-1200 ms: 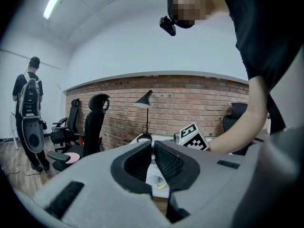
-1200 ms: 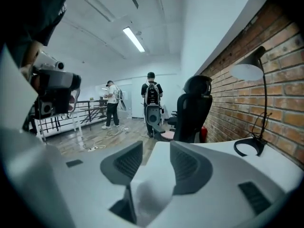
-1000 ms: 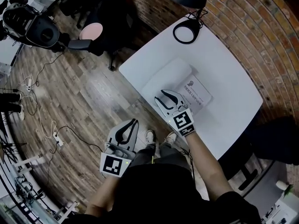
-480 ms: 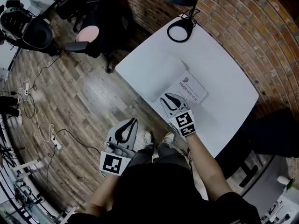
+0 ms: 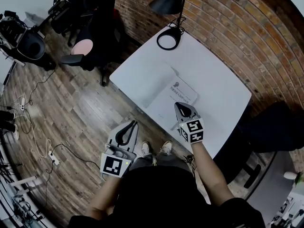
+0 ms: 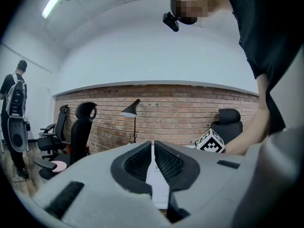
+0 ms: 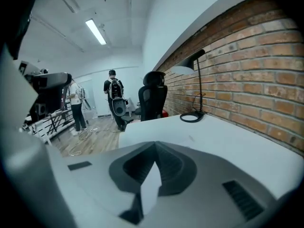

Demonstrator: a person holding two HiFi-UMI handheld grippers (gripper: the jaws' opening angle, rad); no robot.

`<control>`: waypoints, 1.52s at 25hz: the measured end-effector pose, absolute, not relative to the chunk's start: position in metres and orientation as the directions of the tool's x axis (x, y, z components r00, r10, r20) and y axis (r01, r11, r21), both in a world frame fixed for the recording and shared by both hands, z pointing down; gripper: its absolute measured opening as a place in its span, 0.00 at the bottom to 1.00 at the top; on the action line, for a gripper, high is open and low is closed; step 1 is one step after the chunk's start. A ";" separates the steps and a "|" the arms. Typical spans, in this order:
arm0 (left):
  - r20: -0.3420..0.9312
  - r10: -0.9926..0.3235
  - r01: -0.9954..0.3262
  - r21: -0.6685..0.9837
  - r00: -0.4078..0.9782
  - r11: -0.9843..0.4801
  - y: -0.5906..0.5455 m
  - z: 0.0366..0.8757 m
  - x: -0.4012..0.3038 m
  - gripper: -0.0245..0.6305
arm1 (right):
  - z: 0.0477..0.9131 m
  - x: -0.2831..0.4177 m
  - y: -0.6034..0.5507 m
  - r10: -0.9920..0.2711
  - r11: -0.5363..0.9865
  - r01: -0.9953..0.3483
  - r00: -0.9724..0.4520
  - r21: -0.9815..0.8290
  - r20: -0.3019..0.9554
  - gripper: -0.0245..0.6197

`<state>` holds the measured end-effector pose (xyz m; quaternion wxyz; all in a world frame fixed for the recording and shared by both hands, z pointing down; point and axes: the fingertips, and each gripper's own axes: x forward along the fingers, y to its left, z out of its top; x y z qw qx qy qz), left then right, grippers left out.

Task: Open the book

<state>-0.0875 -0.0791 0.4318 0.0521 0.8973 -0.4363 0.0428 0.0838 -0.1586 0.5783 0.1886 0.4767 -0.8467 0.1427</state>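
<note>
**Right gripper closes at the book's near corner**

Sliding right from the book's left side, the right gripper [image 5: 179,105] now sits at the near right corner of the book [image 5: 176,93]. Its jaws have gone from spread to pressed together. A white sliver shows in the slit, and whether it is the cover cannot be told. The book lies printed face up near the front edge of the white table [image 5: 213,75]. Off the table to the left, the left gripper [image 5: 134,123] hangs over the wood floor [image 5: 71,103], jaws together on nothing. A black lamp [image 5: 171,1] stands at the table's far end by the brick wall [image 5: 228,23]. Office chairs [image 5: 97,27] and cables [image 5: 50,151] crowd the floor at left.
</note>
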 end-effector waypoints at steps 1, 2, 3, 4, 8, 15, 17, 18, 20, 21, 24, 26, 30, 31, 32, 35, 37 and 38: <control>0.114 -0.776 -0.784 0.055 0.620 -0.619 -0.078 0.429 -0.084 0.10 | 0.574 0.093 -0.156 -0.766 0.487 -0.872 -0.459 -0.060 0.450 0.06; 0.105 -0.773 -0.780 0.053 0.626 -0.624 -0.078 0.426 -0.081 0.10 | 0.569 0.102 -0.154 -0.780 0.465 -0.883 -0.442 -0.062 0.443 0.06; 0.096 -0.770 -0.775 0.051 0.631 -0.629 -0.077 0.423 -0.077 0.10 | 0.564 0.112 -0.153 -0.794 0.442 -0.895 -0.424 -0.065 0.436 0.06; 0.088 -0.766 -0.771 0.048 0.637 -0.635 -0.077 0.420 -0.074 0.10 | 0.558 0.121 -0.151 -0.807 0.419 -0.905 -0.406 -0.069 0.428 0.06; 0.060 -0.750 -0.752 0.035 0.659 -0.658 -0.078 0.410 -0.059 0.10 | 0.533 0.154 -0.146 -0.855 0.343 -0.936 -0.346 -0.079 0.387 0.06; 0.023 -0.730 -0.731 0.011 0.683 -0.683 -0.084 0.395 -0.042 0.10 | 0.488 0.192 -0.138 -0.908 0.269 -0.960 -0.279 -0.076 0.312 0.06; 0.015 -0.728 -0.729 0.007 0.685 -0.685 -0.085 0.392 -0.039 0.10 | 0.476 0.200 -0.134 -0.919 0.254 -0.964 -0.266 -0.078 0.291 0.06; 0.013 -0.728 -0.728 0.005 0.686 -0.686 -0.085 0.390 -0.038 0.10 | 0.470 0.204 -0.131 -0.924 0.250 -0.965 -0.261 -0.075 0.280 0.06; 0.009 -0.726 -0.726 0.001 0.688 -0.688 -0.086 0.387 -0.037 0.10 | 0.458 0.208 -0.127 -0.931 0.250 -0.967 -0.256 -0.057 0.261 0.06; 0.007 -0.725 -0.725 0.001 0.689 -0.689 -0.086 0.386 -0.037 0.10 | 0.451 0.209 -0.124 -0.934 0.251 -0.967 -0.255 -0.047 0.251 0.06; 0.006 -0.721 -0.721 0.002 0.693 -0.693 -0.088 0.383 -0.036 0.10 | 0.426 0.211 -0.116 -0.944 0.254 -0.967 -0.254 -0.025 0.213 0.06; 0.008 -0.719 -0.719 0.006 0.695 -0.695 -0.089 0.382 -0.035 0.10 | 0.406 0.214 -0.110 -0.952 0.252 -0.968 -0.251 -0.017 0.177 0.06; 0.002 -0.721 -0.721 0.004 0.693 -0.693 -0.091 0.374 -0.035 0.10 | 0.372 0.226 -0.095 -0.969 0.224 -0.975 -0.223 -0.005 0.104 0.06; 0.001 -0.722 -0.722 -0.001 0.691 -0.692 -0.091 0.371 -0.036 0.10 | 0.364 0.229 -0.090 -0.973 0.216 -0.976 -0.215 -0.001 0.089 0.06; 0.001 -0.725 -0.725 -0.010 0.688 -0.688 -0.092 0.369 -0.037 0.10 | 0.357 0.231 -0.086 -0.975 0.210 -0.978 -0.209 0.005 0.075 0.06; -0.005 -0.739 -0.738 -0.063 0.674 -0.672 -0.097 0.361 -0.044 0.10 | 0.344 0.235 -0.076 -0.979 0.201 -0.979 -0.199 0.027 0.050 0.06; -0.013 -0.741 -0.740 -0.066 0.671 -0.669 -0.096 0.360 -0.047 0.10 | 0.343 0.237 -0.072 -0.979 0.198 -0.980 -0.196 0.033 0.047 0.06; -0.013 -0.742 -0.742 -0.061 0.670 -0.668 -0.095 0.360 -0.047 0.10 | 0.342 0.237 -0.070 -0.980 0.198 -0.980 -0.196 0.033 0.045 0.06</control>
